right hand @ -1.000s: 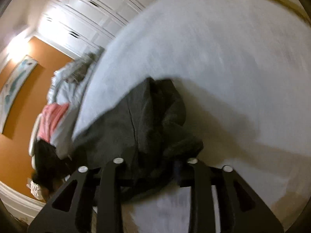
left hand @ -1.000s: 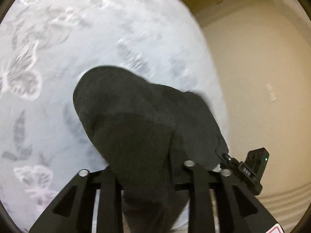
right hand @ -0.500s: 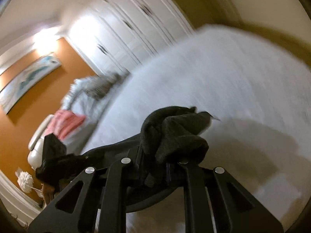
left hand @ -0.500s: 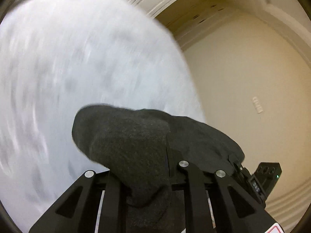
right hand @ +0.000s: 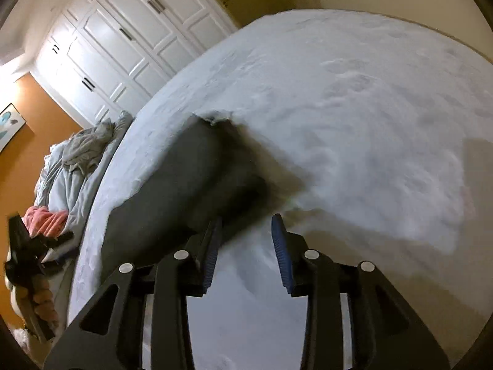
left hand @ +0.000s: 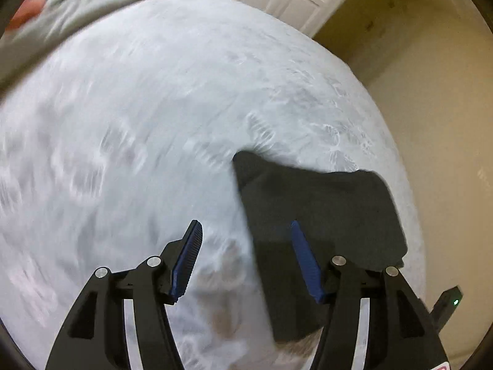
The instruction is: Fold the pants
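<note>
Left claw (left hand: 246,240): open, blue pads wide apart; its jaws have just been opening. Nothing is pinched between them. The right pad (left hand: 305,262) overlaps the edge of the pants in this view; whether it touches the cloth I cannot tell.
Right claw (right hand: 246,231): open with a narrower gap; its jaws have just been opening too. Only bed cover shows between the pads. The left pad (right hand: 212,252) sits just beside the near edge of the pants.
Pants (left hand: 323,212): dark grey, lying flat on the bed as a folded slab. In the left wrist view they lie to the right of the claw, near the bed's right edge. In the right wrist view the pants (right hand: 185,191) stretch from the claw up and left, along the bed's left edge. Neither claw holds them.
Bed (left hand: 138,123): covered in a pale, faintly patterned spread, blurred in both views.
Bedding (right hand: 89,148): a rumpled grey heap at the far end of the bed, with something pink (right hand: 46,219) beside it.
Wardrobe (right hand: 123,40): white panelled doors beyond the bed.
Wall (right hand: 27,129): orange, with a framed picture (right hand: 7,121) at the left edge.
Person: a hand (right hand: 43,302) shows at the far left of the right wrist view, under a black device.
</note>
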Motion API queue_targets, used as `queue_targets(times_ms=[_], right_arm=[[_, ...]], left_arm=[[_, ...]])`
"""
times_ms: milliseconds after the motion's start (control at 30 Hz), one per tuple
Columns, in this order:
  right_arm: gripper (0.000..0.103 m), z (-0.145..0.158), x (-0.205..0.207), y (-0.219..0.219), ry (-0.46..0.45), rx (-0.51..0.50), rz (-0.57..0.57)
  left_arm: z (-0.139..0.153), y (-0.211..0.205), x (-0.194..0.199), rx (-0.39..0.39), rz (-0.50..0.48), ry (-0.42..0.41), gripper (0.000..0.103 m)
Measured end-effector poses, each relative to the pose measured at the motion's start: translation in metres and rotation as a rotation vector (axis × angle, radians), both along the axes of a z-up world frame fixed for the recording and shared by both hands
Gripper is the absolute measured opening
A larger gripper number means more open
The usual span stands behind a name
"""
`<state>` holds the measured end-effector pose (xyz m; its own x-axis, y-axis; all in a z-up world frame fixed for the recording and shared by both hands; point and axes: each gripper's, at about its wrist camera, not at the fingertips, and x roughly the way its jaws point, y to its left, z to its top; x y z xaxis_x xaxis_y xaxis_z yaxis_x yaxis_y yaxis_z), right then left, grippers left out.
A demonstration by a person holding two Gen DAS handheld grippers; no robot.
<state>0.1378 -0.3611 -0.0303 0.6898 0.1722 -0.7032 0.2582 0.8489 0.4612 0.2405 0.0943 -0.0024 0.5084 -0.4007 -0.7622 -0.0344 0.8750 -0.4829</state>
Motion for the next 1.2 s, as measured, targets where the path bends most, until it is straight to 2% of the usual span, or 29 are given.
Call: queue_targets(times_ms=[67, 133, 200, 233, 267, 300, 333, 367, 400, 433, 467, 533, 600, 633, 667, 700, 767, 800, 833, 867, 900, 933, 1000, 1067, 1100, 1133, 1167, 1200], right_arm=[[0.037, 0.009, -0.004, -0.002, -0.013, -0.062, 0.03], [0.072, 0.022, 0.002, -0.012, -0.041, -0.094, 0.015], [0.086, 0.028, 0.016, -0.015, -0.063, -0.096, 0.0], [0.088, 0.028, 0.03, -0.011, -0.058, -0.088, 0.014], [0.088, 0.021, 0.049, -0.012, -0.023, -0.075, 0.038], [0.087, 0.012, 0.066, -0.01, 0.013, -0.061, 0.05], [0.078, 0.006, 0.081, -0.006, 0.043, -0.037, 0.065], [0.038, -0.012, 0.092, -0.004, 0.087, 0.033, 0.116], [0.023, -0.021, 0.096, 0.001, 0.099, 0.084, 0.152], [0.016, -0.023, 0.097, 0.004, 0.099, 0.097, 0.148], [0.015, -0.015, 0.093, 0.008, 0.077, 0.069, 0.153], [0.013, 0.001, 0.078, 0.015, 0.024, 0.079, 0.175], [0.014, 0.005, 0.054, 0.022, 0.002, 0.124, 0.196], [0.019, -0.003, 0.046, 0.03, 0.034, 0.066, 0.2], [0.025, -0.01, 0.043, 0.035, 0.064, -0.023, 0.197], [0.036, -0.014, 0.039, 0.038, 0.076, -0.106, 0.196], [0.039, -0.005, 0.023, 0.034, 0.057, -0.161, 0.164], [0.039, 0.005, 0.015, 0.032, 0.04, -0.158, 0.151], [0.039, 0.016, 0.005, 0.031, 0.013, -0.157, 0.147], [0.042, 0.036, -0.011, 0.034, -0.029, -0.189, 0.156], [0.056, 0.045, -0.02, 0.038, -0.055, -0.227, 0.166], [0.075, 0.056, -0.033, 0.042, -0.082, -0.28, 0.172], [0.09, 0.069, -0.06, 0.053, -0.112, -0.372, 0.16], [0.09, 0.066, -0.092, 0.063, -0.172, -0.406, 0.13], [0.09, 0.061, -0.1, 0.068, -0.186, -0.429, 0.105], [0.09, 0.057, -0.098, 0.073, -0.184, -0.454, 0.079], [0.09, 0.047, -0.095, 0.083, -0.174, -0.481, 0.09], [0.09, 0.041, -0.09, 0.09, -0.166, -0.492, 0.112]], left_arm=[[-0.013, -0.004, -0.025, -0.046, -0.02, 0.002, 0.058], [-0.012, -0.02, -0.042, -0.1, -0.031, 0.019, 0.067], [-0.028, -0.042, -0.039, -0.242, -0.059, 0.087, 0.071], [-0.041, -0.055, -0.04, -0.312, -0.071, 0.122, 0.071], [-0.046, -0.06, -0.041, -0.334, -0.068, 0.132, 0.07], [-0.052, -0.064, -0.04, -0.337, -0.044, 0.11, 0.064], [-0.051, -0.065, -0.04, -0.317, -0.02, 0.073, 0.041], [-0.051, -0.065, -0.039, -0.323, -0.032, 0.079, 0.025], [-0.051, -0.063, -0.033, -0.35, -0.041, 0.099, 0.021], [-0.047, -0.057, -0.028, -0.383, -0.042, 0.116, 0.02], [-0.039, -0.054, -0.029, -0.376, -0.055, 0.11, 0.019], [-0.015, -0.05, -0.028, -0.296, -0.075, 0.053, 0.019], [-0.003, -0.053, -0.029, -0.153, -0.106, 0.026, 0.021], [-0.005, -0.057, -0.028, -0.106, -0.137, 0.043, 0.03], [-0.016, -0.065, -0.03, -0.003, -0.17, 0.081, 0.034], [-0.02, -0.066, -0.038, 0.043, -0.159, 0.067, 0.043], [-0.009, -0.063, -0.065, 0.087, -0.101, -0.02, 0.043], [0.003, -0.067, -0.083, 0.157, -0.079, -0.061, 0.042], [0.011, -0.071, -0.094, 0.211, -0.077, -0.091, 0.052], [0.023, -0.077, -0.111, 0.297, -0.074, -0.145, 0.061], [0.035, -0.081, -0.133, 0.367, -0.067, -0.201, 0.08], [0.043, -0.087, -0.155, 0.419, -0.053, -0.252, 0.084], [0.049, -0.089, -0.179, 0.485, -0.042, -0.319, 0.085], [0.05, -0.091, -0.203, 0.536, -0.051, -0.342, 0.086], [0.044, -0.093, -0.207, 0.528, -0.059, -0.337, 0.086], [0.037, -0.093, -0.213, 0.488, -0.067, -0.331, 0.086], [0.031, -0.09, -0.214, 0.447, -0.063, -0.325, 0.086], [0.01, -0.085, -0.207, 0.424, -0.045, -0.308, 0.086]])
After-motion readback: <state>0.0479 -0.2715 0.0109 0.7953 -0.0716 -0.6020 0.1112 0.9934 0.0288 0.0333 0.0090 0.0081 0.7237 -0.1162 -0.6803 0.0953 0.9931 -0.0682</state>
